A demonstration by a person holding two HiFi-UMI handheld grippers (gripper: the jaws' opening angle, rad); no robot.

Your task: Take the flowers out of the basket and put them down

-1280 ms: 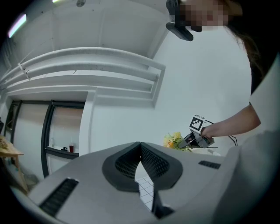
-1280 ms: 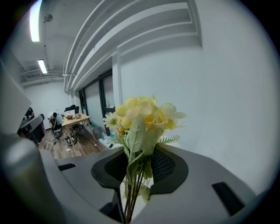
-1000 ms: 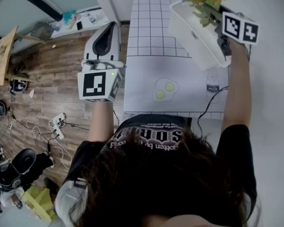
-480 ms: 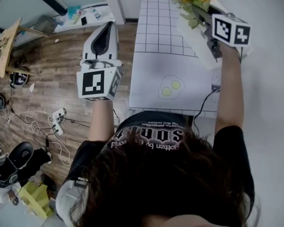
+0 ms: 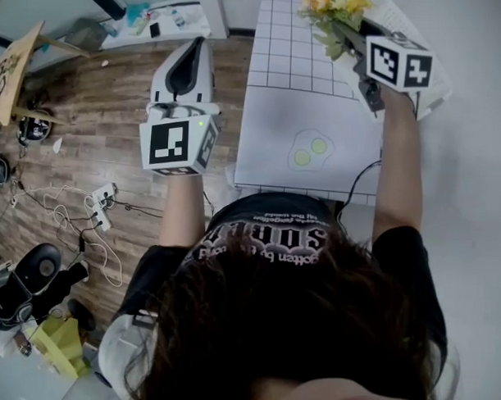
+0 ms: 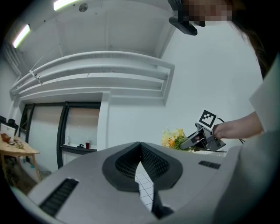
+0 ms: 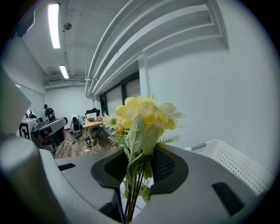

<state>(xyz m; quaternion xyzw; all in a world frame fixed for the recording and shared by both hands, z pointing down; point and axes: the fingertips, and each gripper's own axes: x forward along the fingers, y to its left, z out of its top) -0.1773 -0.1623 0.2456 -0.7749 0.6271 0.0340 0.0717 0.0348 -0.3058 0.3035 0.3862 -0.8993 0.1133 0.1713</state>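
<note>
Frilly yellow flowers (image 7: 142, 114) (thin stems (image 7: 132, 192))

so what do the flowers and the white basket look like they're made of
The flowers look artificial, probably fabric or plastic: matte yellow petals, stiff pale leaves, thin wiry stems. The basket looks like white moulded plastic, smooth, its wall a regular grid of small holes.

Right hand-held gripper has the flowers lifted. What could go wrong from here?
1. The right hand-held gripper pinches the flowers only by their thin stems; the top-heavy bunch could tilt or slip.
2. The white basket sits close beside it, so a sideways move might knock it.
3. The left hand-held gripper is over the floor, steadying nothing.
</note>
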